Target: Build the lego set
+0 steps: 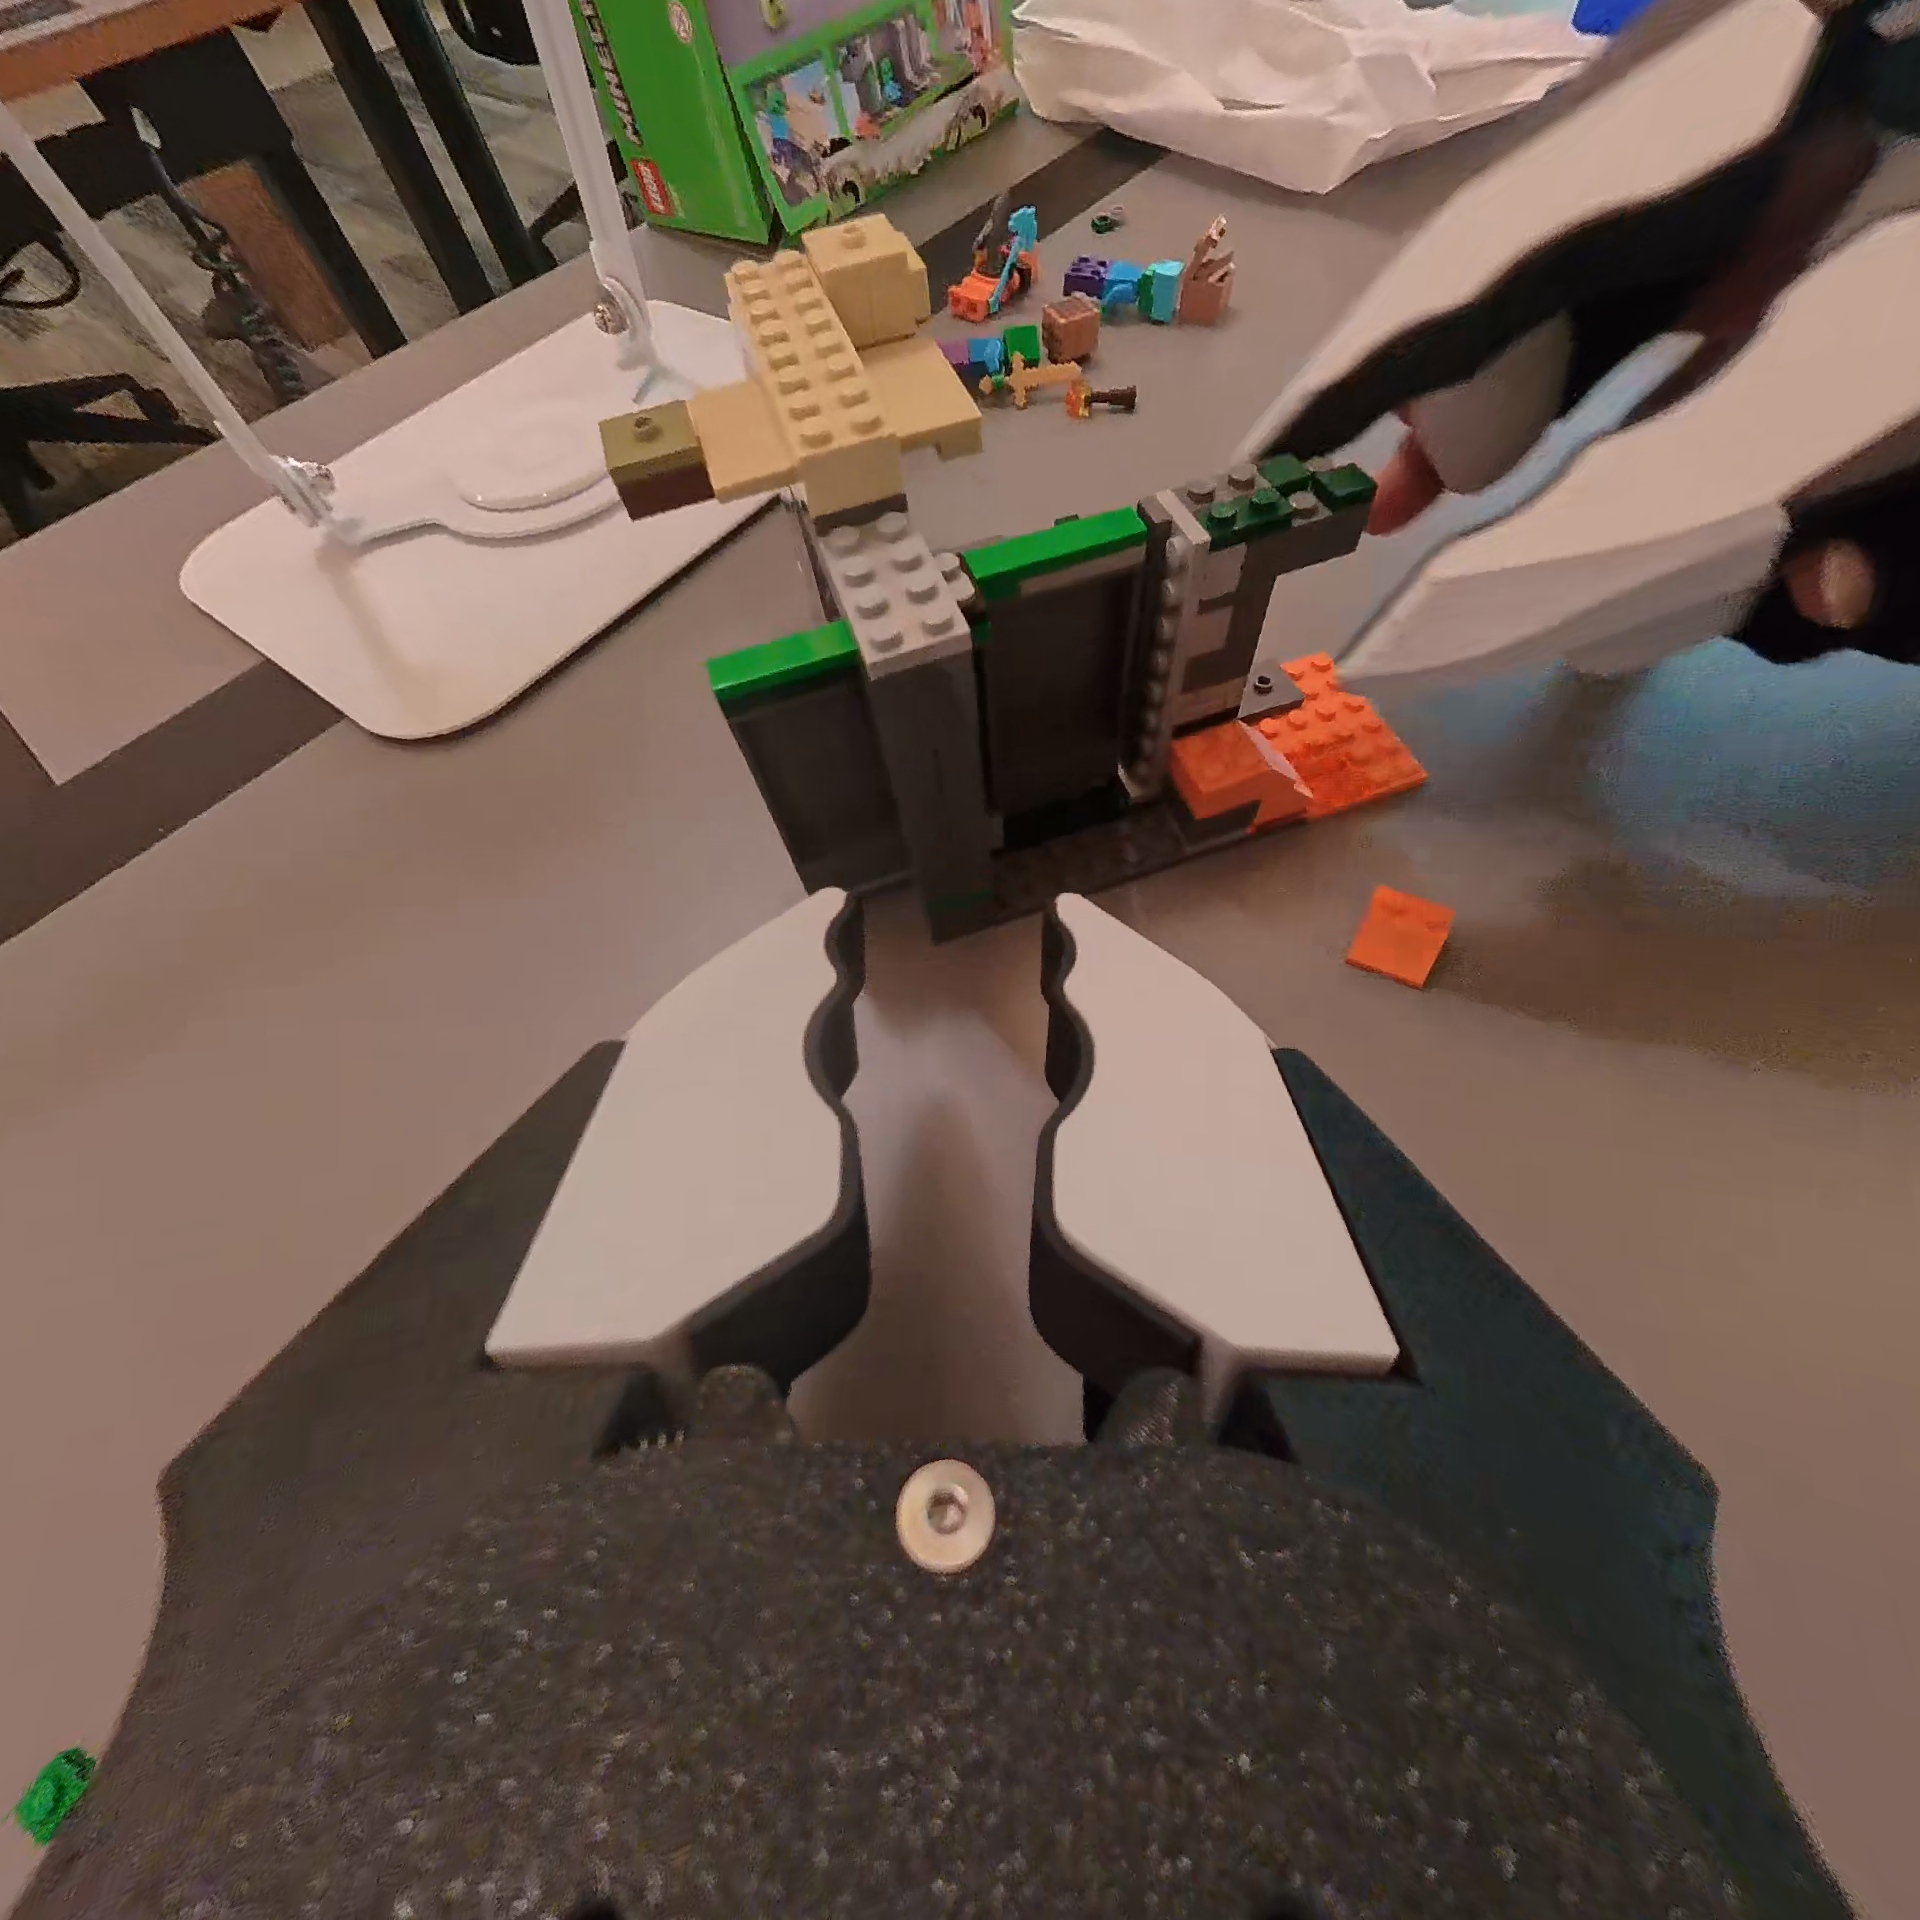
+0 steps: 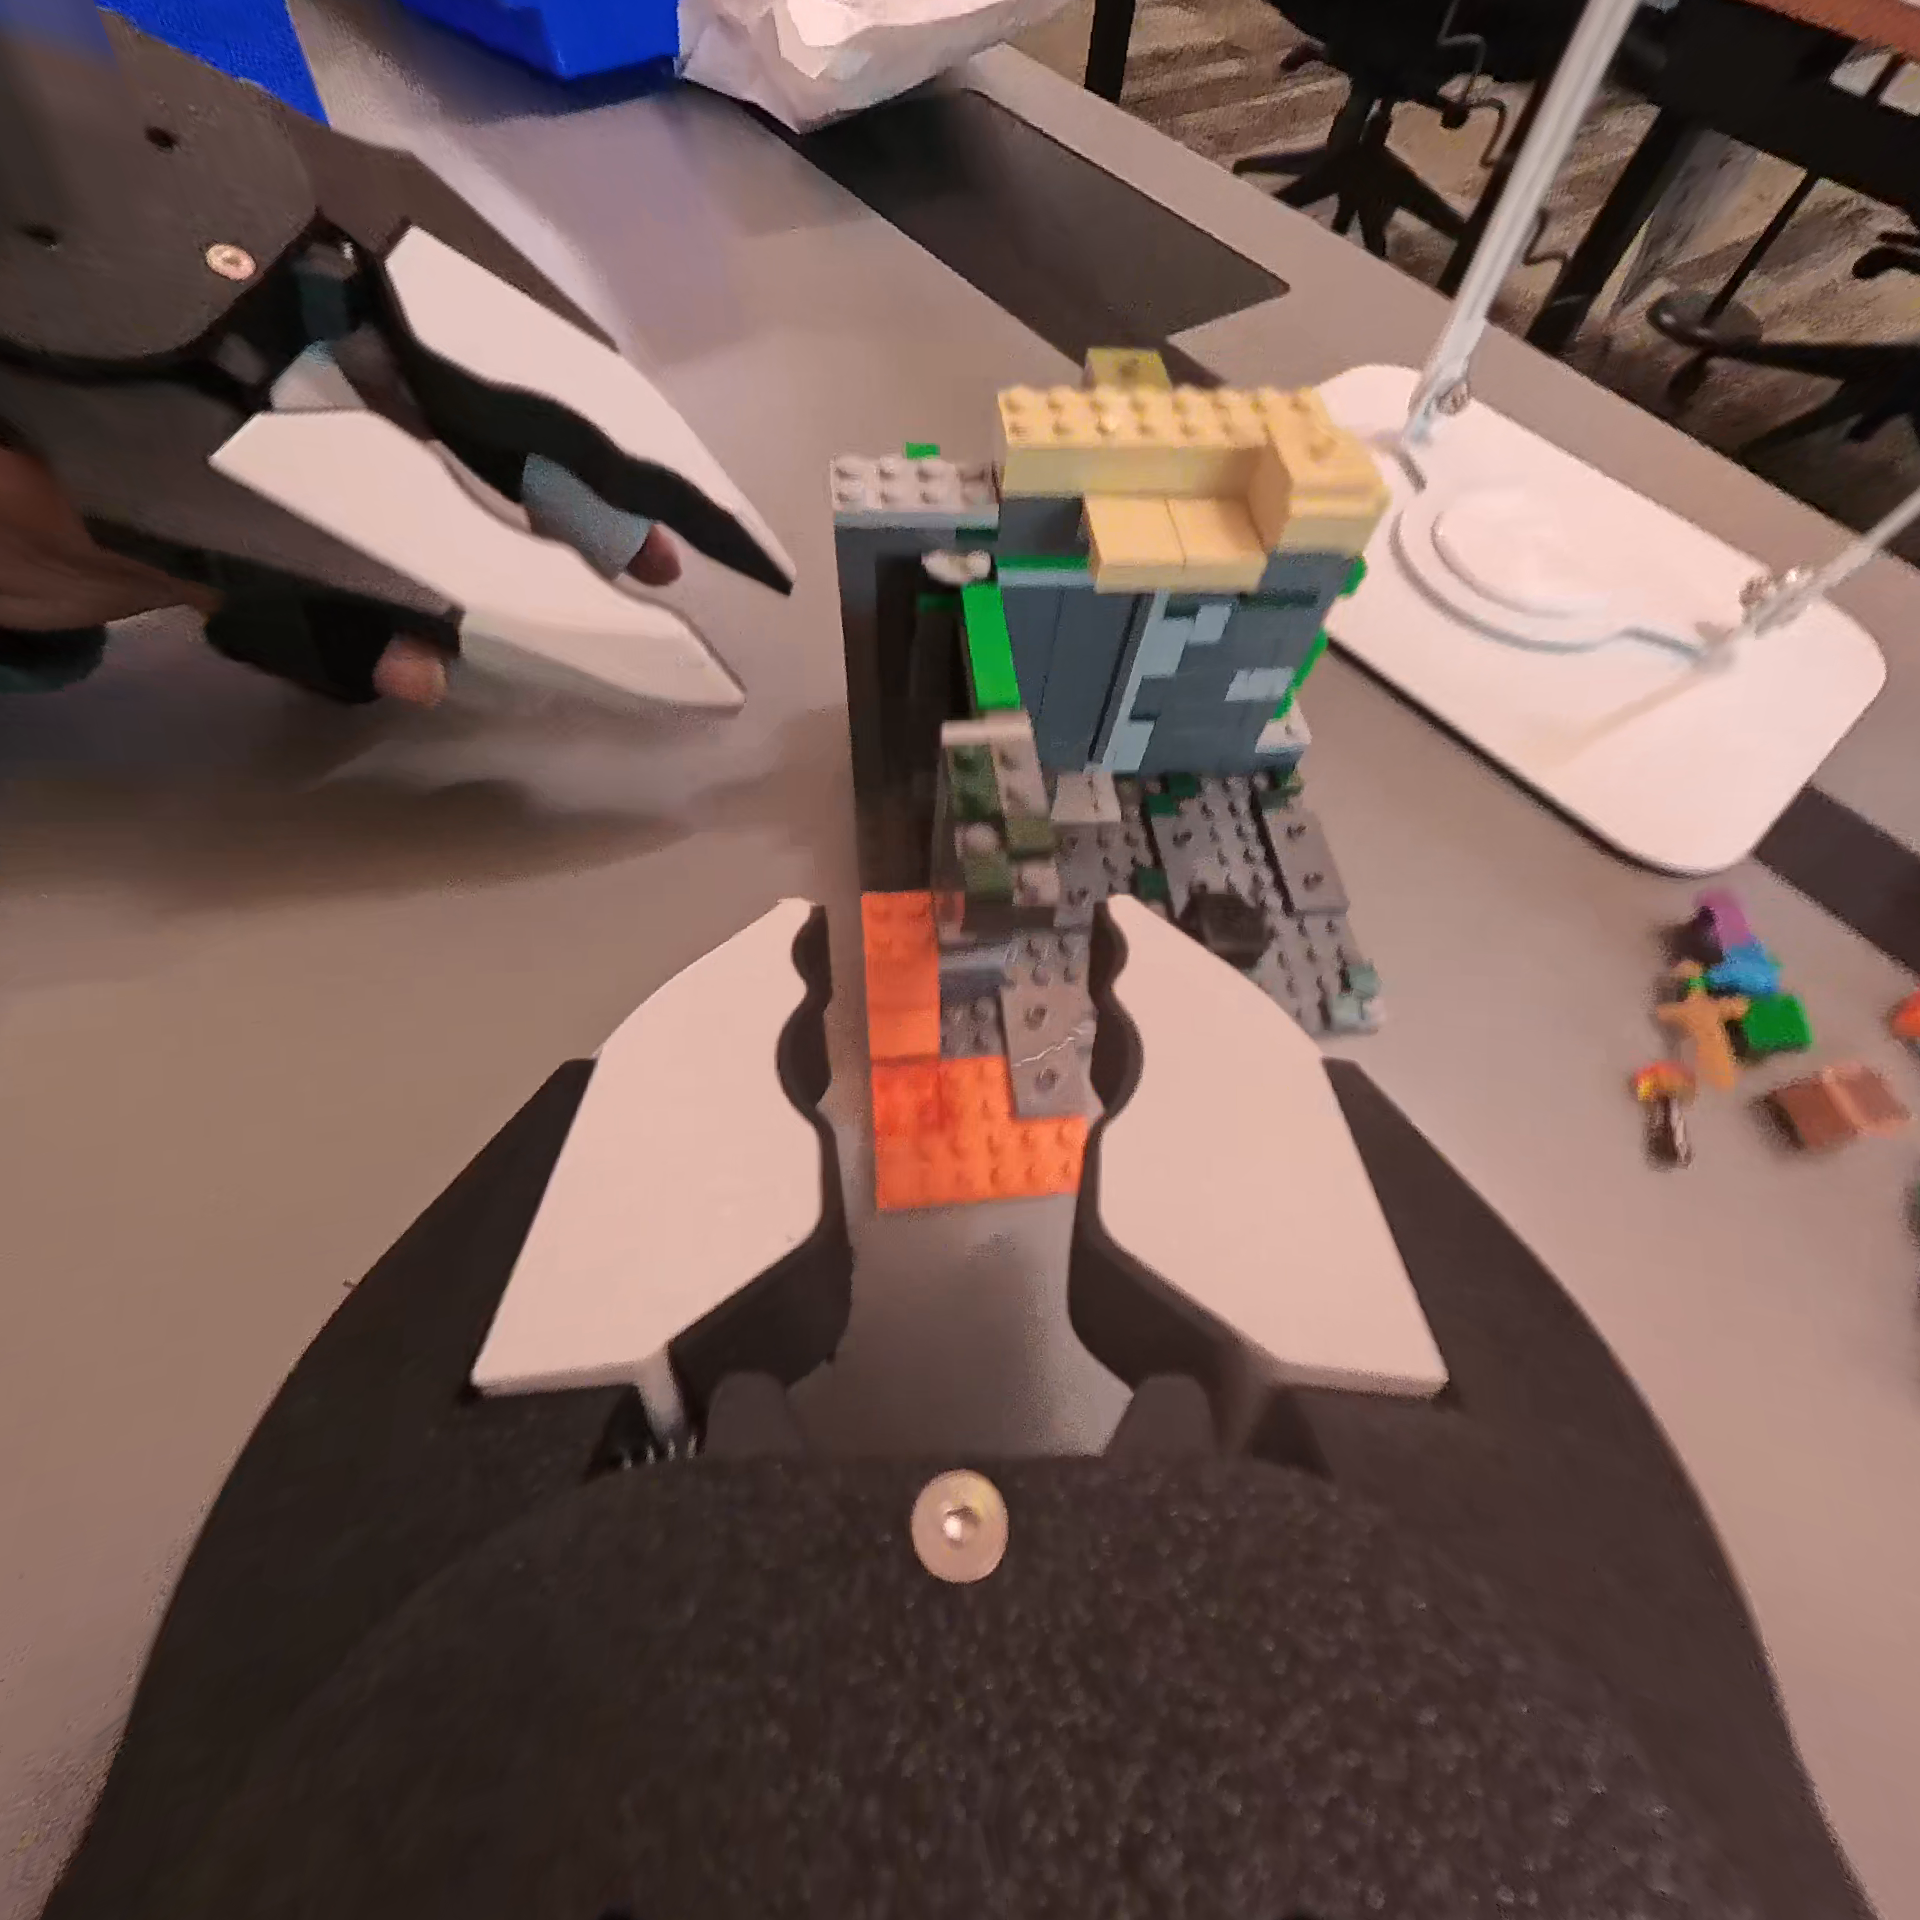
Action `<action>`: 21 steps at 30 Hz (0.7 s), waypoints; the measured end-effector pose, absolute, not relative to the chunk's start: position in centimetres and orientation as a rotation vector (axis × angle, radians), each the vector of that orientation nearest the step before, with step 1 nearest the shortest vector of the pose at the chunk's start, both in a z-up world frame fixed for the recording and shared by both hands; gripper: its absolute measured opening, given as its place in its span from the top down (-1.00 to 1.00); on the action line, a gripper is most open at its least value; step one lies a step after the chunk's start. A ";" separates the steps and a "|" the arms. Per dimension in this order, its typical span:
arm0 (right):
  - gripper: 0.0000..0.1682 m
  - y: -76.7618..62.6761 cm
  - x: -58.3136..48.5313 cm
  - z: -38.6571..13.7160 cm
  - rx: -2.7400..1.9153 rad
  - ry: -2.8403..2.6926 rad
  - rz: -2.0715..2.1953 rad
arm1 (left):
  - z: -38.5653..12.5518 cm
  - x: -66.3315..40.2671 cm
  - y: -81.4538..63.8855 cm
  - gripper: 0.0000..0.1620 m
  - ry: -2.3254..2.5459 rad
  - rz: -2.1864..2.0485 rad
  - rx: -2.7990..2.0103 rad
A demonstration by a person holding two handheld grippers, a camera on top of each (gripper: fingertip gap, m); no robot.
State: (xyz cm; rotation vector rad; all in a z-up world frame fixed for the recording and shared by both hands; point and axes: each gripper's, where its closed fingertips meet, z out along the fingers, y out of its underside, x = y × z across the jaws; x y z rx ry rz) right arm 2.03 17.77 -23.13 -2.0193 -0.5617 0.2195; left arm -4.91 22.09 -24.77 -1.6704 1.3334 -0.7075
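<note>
The Lego build (image 1: 1039,665) stands on the grey table: dark grey walls with green tiles, a tan block top (image 1: 831,374) and an orange base (image 1: 1309,748). My left gripper (image 1: 951,914) is open and empty, with its fingertips just short of the wall's near edge. A loose orange plate (image 1: 1401,935) lies to its right. My right gripper (image 2: 958,925) is open and empty, and its fingers straddle the orange base (image 2: 966,1132) of the build (image 2: 1122,644). It also shows at the upper right of the left wrist view (image 1: 1320,561). The left gripper (image 2: 764,639) shows at the upper left of the right wrist view.
A green Lego box (image 1: 727,114) and a white paper bag (image 1: 1247,83) stand at the far edge. Several minifigure parts and small pieces (image 1: 1091,312) lie behind the build. A white stand base (image 1: 416,582) sits beside it. A blue bin (image 2: 540,31) is farther off. The loose orange plate (image 1: 1401,935) is about 6 cm from my right fingertips.
</note>
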 end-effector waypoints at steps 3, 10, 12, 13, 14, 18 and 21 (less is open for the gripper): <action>0.44 19.6 1.3 -23.4 -2.082 -0.676 0.203 | -24.5 -5.1 21.9 0.65 1.328 -0.679 -1.647; 0.76 20.4 0.9 -23.8 -2.111 -0.971 0.172 | -23.7 -5.2 21.6 0.66 1.323 -0.657 -1.593; 0.76 20.4 1.1 -23.9 -2.088 -1.069 0.184 | -23.2 -5.2 21.4 0.67 1.318 -0.666 -1.569; 0.76 20.4 1.2 -23.9 -2.067 -1.124 0.201 | -22.9 -5.2 21.2 0.68 1.319 -0.672 -1.556; 0.76 20.4 1.2 -23.8 -2.040 -1.183 0.225 | -22.6 -5.1 21.0 0.68 1.327 -0.681 -1.546; 0.76 20.2 1.0 -23.9 -1.935 -1.377 0.358 | -22.0 -4.9 19.7 0.76 1.350 -0.712 -1.494; 0.77 20.3 0.8 -23.9 -1.891 -1.442 0.446 | -22.3 -4.9 19.0 0.76 1.368 -0.713 -1.484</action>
